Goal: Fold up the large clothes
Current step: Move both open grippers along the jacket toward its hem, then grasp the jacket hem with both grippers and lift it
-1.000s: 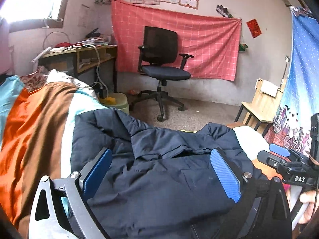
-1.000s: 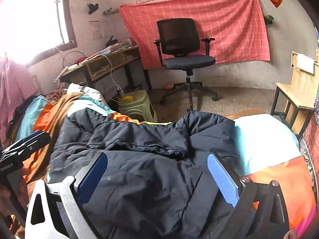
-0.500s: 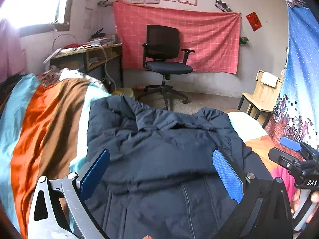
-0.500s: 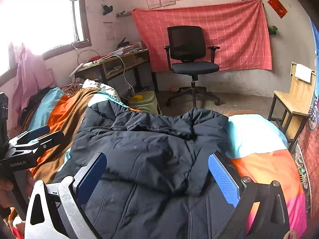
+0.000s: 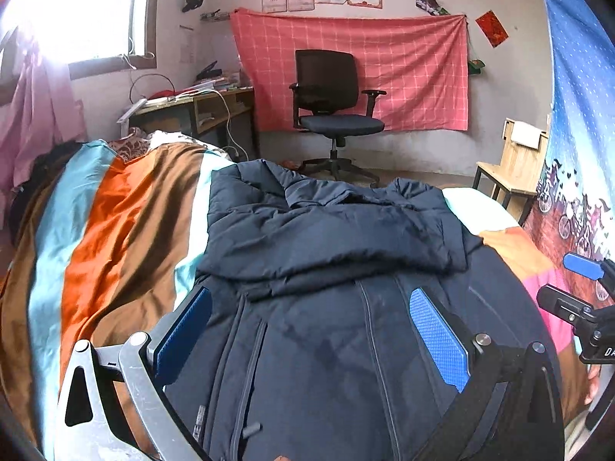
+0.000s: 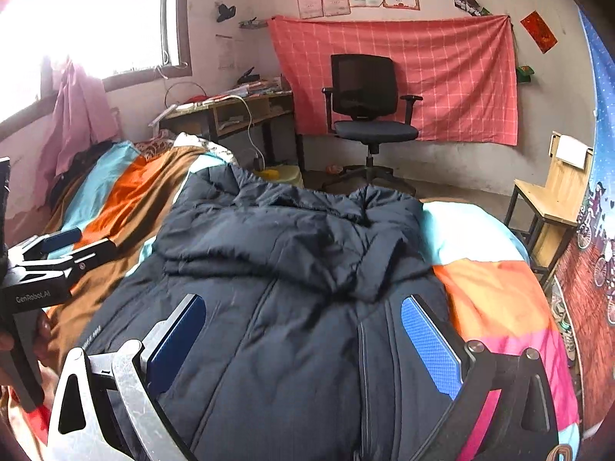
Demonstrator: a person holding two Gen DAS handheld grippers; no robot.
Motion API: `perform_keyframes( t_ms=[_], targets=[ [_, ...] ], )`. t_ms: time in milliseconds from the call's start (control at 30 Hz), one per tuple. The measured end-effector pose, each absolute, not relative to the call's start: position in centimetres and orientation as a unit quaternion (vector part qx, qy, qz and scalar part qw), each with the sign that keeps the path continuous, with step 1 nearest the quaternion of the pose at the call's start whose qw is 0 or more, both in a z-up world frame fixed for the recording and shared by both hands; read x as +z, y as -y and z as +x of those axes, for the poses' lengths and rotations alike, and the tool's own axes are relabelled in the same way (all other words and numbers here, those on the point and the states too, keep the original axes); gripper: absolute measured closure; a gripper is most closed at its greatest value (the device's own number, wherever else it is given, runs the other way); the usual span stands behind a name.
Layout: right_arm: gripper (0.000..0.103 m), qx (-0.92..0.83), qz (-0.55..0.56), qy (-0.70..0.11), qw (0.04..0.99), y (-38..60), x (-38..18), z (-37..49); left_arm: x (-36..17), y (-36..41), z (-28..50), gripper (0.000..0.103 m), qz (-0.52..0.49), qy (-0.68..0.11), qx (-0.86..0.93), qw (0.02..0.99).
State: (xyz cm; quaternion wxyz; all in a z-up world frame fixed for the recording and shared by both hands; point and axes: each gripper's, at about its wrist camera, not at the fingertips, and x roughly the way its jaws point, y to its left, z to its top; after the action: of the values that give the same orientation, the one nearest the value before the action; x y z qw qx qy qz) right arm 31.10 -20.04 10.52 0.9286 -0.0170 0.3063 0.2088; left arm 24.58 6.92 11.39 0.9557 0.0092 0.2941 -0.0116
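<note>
A dark navy padded jacket [image 5: 346, 238] [image 6: 292, 238] lies front up on the striped bed sheet [image 5: 115, 223]. Its far part is folded back toward me over the zipped front. My left gripper [image 5: 311, 330] hovers open over the jacket's near half, with nothing between its blue pads [image 5: 438, 338]. My right gripper [image 6: 303, 338] also hangs open above the near half, empty. In the left wrist view the right gripper [image 5: 580, 292] shows at the right edge; in the right wrist view the left gripper [image 6: 57, 253] is at the left edge, over the sheet.
A black office chair [image 5: 330, 107] stands on the floor beyond the bed before a red checked cloth [image 5: 353, 65]. A cluttered desk [image 6: 230, 111] is at the back left, a wooden chair [image 6: 553, 199] at the right. A printed blue hanging [image 5: 580, 134] borders the bed's right side.
Both grippers have drawn back toward the near end and risen. More of the jacket's zipped front now shows beneath them. The folded-over top part has stayed in place.
</note>
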Motion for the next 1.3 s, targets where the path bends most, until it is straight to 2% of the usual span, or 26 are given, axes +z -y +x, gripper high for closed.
perform_keyframes(
  t_ms=[767, 1000, 1133, 1300],
  targets=[
    [0.0, 0.184, -0.038, -0.429, 0.883, 22.3, 4.9, 22.2, 4.4, -6.4, 14.6, 0.002, 0.045, -0.346, -0.041, 0.936],
    [0.0, 0.183, -0.135, -0.516, 0.826, 20.3, 1.5, 21.5, 2.4, -6.1, 13.3, 0.002, 0.085, -0.375, -0.043, 0.922],
    [0.0, 0.203, -0.203, -0.533, 0.796, 19.2, 0.2, 20.3, 1.0, -6.6, 12.5, 0.002, 0.088, -0.404, -0.053, 0.909],
    [0.0, 0.229, -0.264, -0.549, 0.76, 18.9, -1.6, 18.7, -0.8, -6.7, 10.4, 0.002, 0.14, -0.421, -0.066, 0.894]
  ],
)
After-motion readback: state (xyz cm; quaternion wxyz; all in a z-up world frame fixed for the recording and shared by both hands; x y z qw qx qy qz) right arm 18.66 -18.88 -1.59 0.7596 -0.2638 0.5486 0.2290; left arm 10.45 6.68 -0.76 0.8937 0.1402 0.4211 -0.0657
